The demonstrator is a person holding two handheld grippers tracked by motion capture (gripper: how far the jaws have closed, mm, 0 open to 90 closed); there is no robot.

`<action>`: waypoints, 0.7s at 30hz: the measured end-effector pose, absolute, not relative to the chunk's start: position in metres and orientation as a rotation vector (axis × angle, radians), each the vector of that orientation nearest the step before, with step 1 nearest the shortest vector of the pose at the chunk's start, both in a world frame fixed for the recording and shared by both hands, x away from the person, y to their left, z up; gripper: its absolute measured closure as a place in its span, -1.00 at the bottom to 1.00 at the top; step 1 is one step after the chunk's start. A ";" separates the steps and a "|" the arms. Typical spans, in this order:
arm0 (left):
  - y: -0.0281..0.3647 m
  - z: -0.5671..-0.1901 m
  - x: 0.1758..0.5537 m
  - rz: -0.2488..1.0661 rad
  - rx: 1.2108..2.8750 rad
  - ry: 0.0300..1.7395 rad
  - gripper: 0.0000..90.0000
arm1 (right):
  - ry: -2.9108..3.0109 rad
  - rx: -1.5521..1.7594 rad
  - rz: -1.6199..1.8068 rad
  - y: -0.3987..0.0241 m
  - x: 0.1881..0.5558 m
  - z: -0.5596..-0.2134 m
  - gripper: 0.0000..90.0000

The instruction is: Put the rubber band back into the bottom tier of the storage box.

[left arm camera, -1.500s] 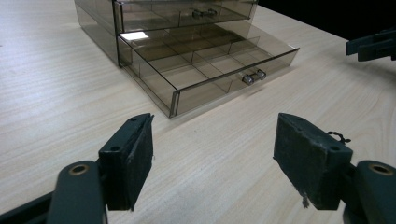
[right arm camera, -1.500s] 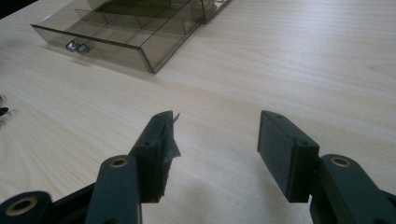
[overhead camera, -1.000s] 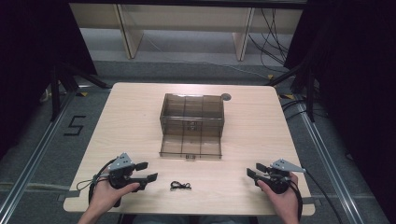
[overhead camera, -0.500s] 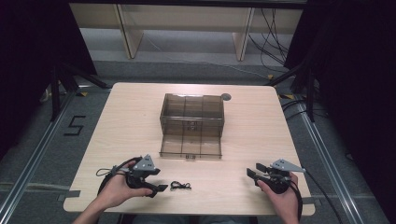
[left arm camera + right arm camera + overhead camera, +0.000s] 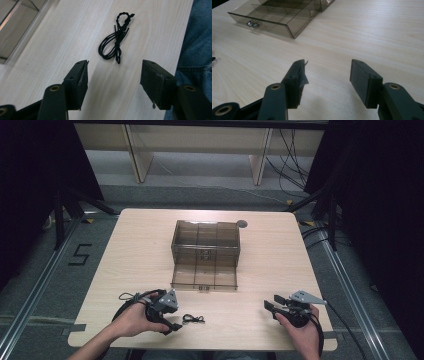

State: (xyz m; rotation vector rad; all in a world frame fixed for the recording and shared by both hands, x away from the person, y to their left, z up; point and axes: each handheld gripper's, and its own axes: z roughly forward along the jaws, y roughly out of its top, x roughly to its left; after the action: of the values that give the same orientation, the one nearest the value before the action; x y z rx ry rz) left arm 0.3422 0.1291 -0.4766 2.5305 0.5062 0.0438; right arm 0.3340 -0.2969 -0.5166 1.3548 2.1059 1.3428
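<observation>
A small black cord bundle (image 5: 193, 319) lies on the light wooden table (image 5: 280, 260) near its front edge. In the left gripper view the cord bundle (image 5: 116, 42) is coiled and knotted, just beyond my open jaws. My left gripper (image 5: 175, 320) sits directly left of it, open, with nothing between the pads (image 5: 80, 77). A smoky clear compartment box (image 5: 205, 255) stands open mid-table, its lid flat toward me. My right gripper (image 5: 270, 306) rests open at the front right, empty, and its view (image 5: 328, 65) looks across bare wood toward the box (image 5: 279, 17).
A round grey cable port (image 5: 242, 224) sits in the table behind the box. The person's blue-jeaned leg (image 5: 197, 50) is past the front edge. Black curtains and metal stands flank the table, with cables on the floor.
My left gripper has moved right along the front edge and now points at the cord bundle from close by. The right gripper has stayed put.
</observation>
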 end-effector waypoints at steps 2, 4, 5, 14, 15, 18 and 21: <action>0.126 -0.476 0.344 0.046 2.536 0.499 -0.11 | 2.111 1.368 1.346 -0.297 0.334 -0.516 0.04; 0.124 -0.475 0.345 0.047 2.532 0.499 -0.10 | 2.107 1.365 1.344 -0.297 0.334 -0.517 0.04; 0.123 -0.474 0.346 0.047 2.540 0.492 -0.10 | 2.113 1.370 1.326 -0.297 0.334 -0.516 0.04; 0.114 -0.469 0.355 0.038 2.624 0.399 -0.04 | 2.114 1.371 1.328 -0.297 0.333 -0.516 0.04; 0.111 -0.470 0.355 0.033 2.622 0.403 -0.03 | 2.100 1.361 1.330 -0.297 0.333 -0.516 0.04; 0.108 -0.471 0.356 0.025 2.623 0.402 -0.02 | 2.097 1.348 1.345 -0.297 0.334 -0.517 0.04; 0.103 -0.469 0.360 0.038 2.678 0.320 0.02 | 2.111 1.366 1.345 -0.297 0.334 -0.516 0.04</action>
State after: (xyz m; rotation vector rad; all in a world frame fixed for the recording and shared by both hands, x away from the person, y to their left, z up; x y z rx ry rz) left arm 0.3603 0.1028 -0.4690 2.6784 0.3202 0.0381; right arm 0.3335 -0.2966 -0.5164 1.3660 2.1109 1.3452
